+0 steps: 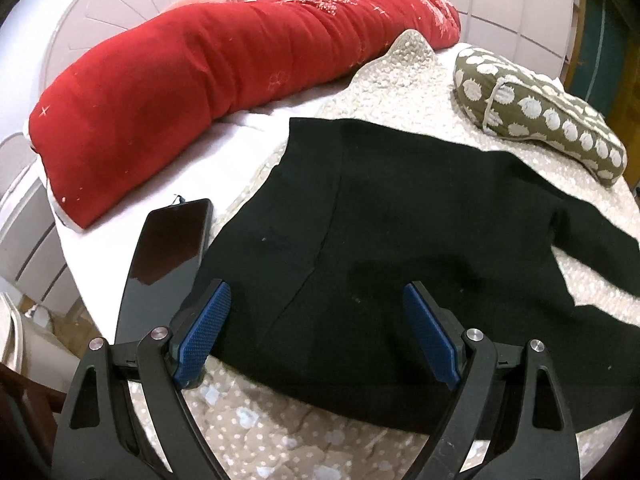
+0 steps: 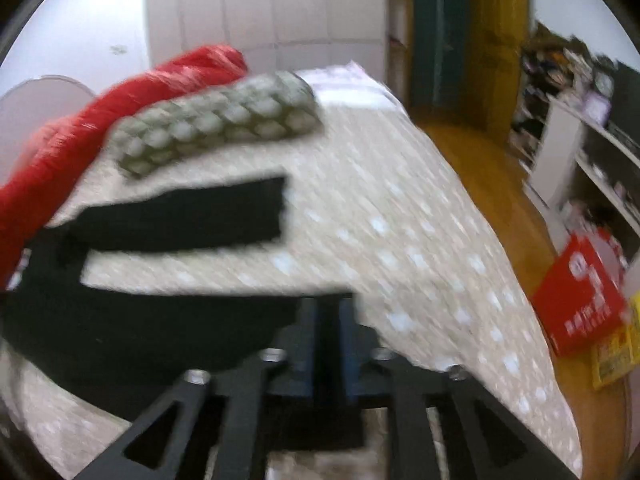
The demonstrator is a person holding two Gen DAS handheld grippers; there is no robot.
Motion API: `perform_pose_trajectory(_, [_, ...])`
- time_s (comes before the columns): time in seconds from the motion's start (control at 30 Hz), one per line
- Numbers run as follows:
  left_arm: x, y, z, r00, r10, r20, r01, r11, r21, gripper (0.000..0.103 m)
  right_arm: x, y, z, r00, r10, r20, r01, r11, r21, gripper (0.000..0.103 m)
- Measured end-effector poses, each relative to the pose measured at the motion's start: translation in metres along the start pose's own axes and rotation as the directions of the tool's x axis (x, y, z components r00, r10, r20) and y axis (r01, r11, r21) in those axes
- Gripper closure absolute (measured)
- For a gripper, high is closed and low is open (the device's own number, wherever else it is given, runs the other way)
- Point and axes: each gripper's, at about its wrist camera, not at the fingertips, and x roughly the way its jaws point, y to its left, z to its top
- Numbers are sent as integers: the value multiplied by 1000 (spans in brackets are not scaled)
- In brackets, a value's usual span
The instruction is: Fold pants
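Note:
Black pants (image 1: 400, 208) lie spread on a dotted beige bedspread (image 1: 280, 432), the waist end nearest in the left wrist view. My left gripper (image 1: 317, 288) hovers over that end, open, its blue pads (image 1: 208, 332) wide apart and empty. The right wrist view is blurred. There the pants (image 2: 160, 320) show two legs, the far one (image 2: 180, 216) lying flat. The near leg's end runs into my right gripper (image 2: 329, 312), whose pads stand close together with dark cloth between them.
A long red bolster (image 1: 200, 72) and an olive spotted pillow (image 1: 540, 116) lie beyond the pants. A black phone (image 1: 168, 248) rests at their left edge. The bed's right edge drops to a wooden floor with a red box (image 2: 580, 296) and shelves (image 2: 580, 140).

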Motion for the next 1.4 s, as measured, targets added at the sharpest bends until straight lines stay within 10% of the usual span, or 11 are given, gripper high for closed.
perform_pose_trajectory(0.07, [2, -3, 3, 1000, -10, 9, 10, 1000, 5, 15, -4, 28, 15, 990, 133, 50, -132, 991, -24, 48])
perform_pose_trajectory(0.23, [21, -7, 10, 1000, 1, -11, -1, 1000, 20, 15, 36, 115, 54, 907, 420, 14, -414, 899, -146, 48])
perform_pose_trajectory(0.6, [83, 8, 47, 988, 43, -149, -44, 999, -5, 15, 162, 292, 115, 811, 524, -261, -585, 714, -385, 47])
perform_pose_trajectory(0.73, [85, 11, 46, 990, 37, -135, -38, 999, -5, 15, 199, 320, 109, 821, 445, -358, -570, 681, -460, 50])
perform_pose_trajectory(0.97, [60, 29, 52, 993, 5, -118, -13, 997, -72, 15, 153, 301, 110, 824, 506, -255, -563, 678, -472, 94])
perform_pose_trajectory(1.27, [-12, 92, 63, 998, 59, 15, -53, 969, -240, 15, 12, 269, 61, 757, 641, -128, -590, 586, -555, 99])
perform_pose_trajectory(1.4, [-15, 91, 59, 998, 61, -1, -59, 970, -234, 15, 14, 269, 51, 802, 591, -93, -531, 632, -564, 99])
